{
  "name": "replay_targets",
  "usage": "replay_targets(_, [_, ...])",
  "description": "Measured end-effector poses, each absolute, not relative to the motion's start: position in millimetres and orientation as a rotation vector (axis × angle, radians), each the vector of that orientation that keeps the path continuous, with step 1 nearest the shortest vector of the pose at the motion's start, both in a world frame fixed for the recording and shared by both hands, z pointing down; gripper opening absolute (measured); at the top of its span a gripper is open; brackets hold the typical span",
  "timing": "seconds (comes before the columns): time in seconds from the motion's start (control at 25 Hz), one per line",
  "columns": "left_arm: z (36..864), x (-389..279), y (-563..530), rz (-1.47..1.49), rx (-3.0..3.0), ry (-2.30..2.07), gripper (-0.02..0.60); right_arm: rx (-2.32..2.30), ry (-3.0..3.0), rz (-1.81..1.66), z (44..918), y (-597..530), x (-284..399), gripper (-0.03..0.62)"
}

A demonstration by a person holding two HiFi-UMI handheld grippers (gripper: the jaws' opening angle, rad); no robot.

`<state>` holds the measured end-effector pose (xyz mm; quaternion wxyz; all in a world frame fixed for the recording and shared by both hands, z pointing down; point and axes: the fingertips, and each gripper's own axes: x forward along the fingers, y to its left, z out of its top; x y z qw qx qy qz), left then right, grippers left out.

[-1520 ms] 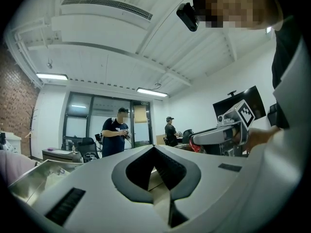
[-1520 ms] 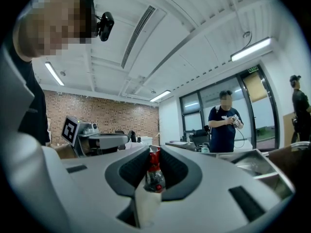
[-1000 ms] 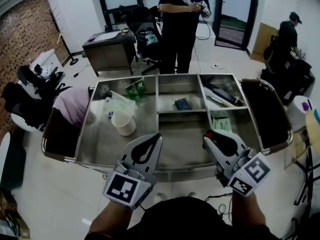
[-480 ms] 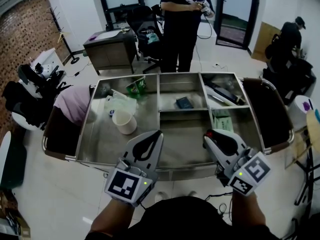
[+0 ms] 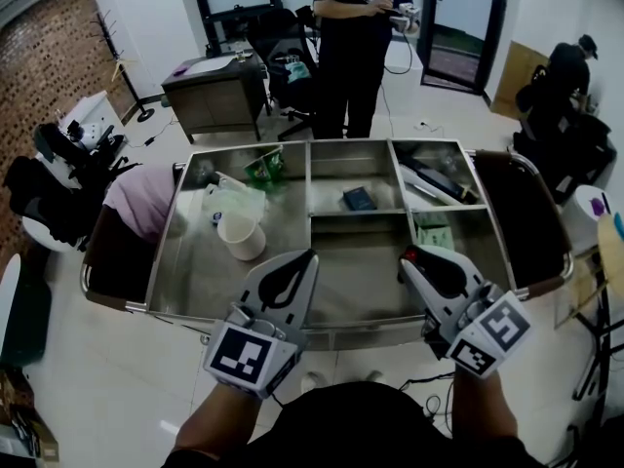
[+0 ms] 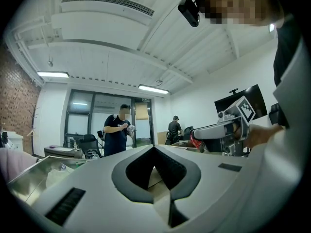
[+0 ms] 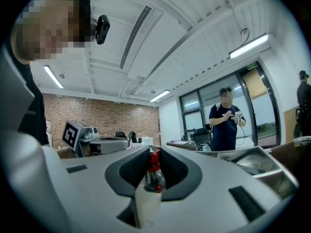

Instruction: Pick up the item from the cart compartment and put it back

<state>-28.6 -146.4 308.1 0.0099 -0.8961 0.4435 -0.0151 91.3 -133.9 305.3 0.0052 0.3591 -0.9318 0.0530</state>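
My right gripper [image 5: 409,256] is shut on a small red, crinkly packet [image 7: 154,170] that sticks out at the jaw tips. It hovers over the near right part of the steel cart [image 5: 180,312], above the bare front middle compartment. In the left gripper view the packet [image 6: 195,141] shows as a red tip on the other gripper. My left gripper [image 5: 309,255] hangs beside it over the cart's front edge, shut, with nothing between its jaws [image 6: 154,147].
The left bay holds a white cup [image 5: 241,237], a clear plastic bag [image 5: 234,204] and green packets [image 5: 261,169]. A dark blue box [image 5: 358,199] lies in the far middle bay, a green item [image 5: 432,234] at right. A person [image 5: 353,37] stands behind the cart.
Both grippers have hardly moved; the right one sits slightly lower and to the right, with the red packet still in it.
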Motion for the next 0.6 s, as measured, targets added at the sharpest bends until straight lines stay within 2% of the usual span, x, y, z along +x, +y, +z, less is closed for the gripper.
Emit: replay_targets(0.6, [317.5,-28.5,-188.0,-0.075,-2.786,1.379,0.000,1.041,-2.831,0.072,302.7,-183.2,59.4,0.081])
